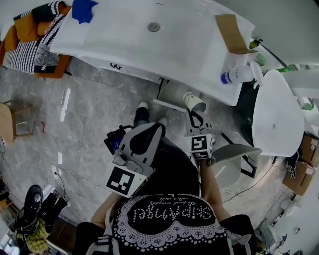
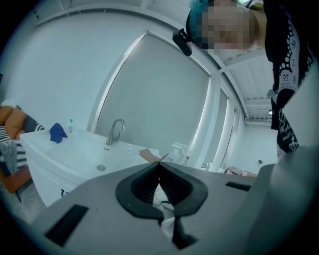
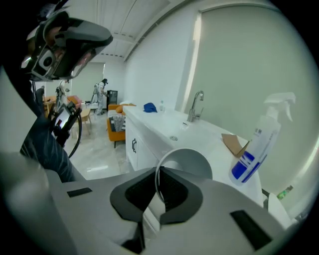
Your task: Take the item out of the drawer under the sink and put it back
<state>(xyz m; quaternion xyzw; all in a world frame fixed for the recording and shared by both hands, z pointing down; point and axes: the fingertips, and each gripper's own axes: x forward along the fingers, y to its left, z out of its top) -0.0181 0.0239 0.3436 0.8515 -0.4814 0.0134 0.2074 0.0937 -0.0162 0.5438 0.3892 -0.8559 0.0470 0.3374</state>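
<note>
While your right tool (image 3: 158, 175) is clenched on only the thin rim of the white paper cup (image 3: 188, 162), held up beside the open drawer (image 1: 172, 94) under the sink, a tilt could crumple or drop it. Your left tool (image 2: 159, 167) is closed and empty.

Smooth, glossy white sink top (image 1: 124, 35), ceramic-like. Polished metal faucet (image 2: 116, 130). Matt white paper cup (image 1: 194, 102) with a thin rolled rim. Matt brown cardboard scrap (image 1: 233, 32). Translucent plastic spray bottle (image 3: 259, 144) with a glossy blue label. Soft blue cloth (image 1: 83, 10), crumpled. Grey marbled tile floor (image 1: 89, 114), polished and reflective. Matt grey plastic shell on the right gripper (image 3: 158, 172); its pads (image 3: 179, 194) are black, matt and ribbed.
</note>
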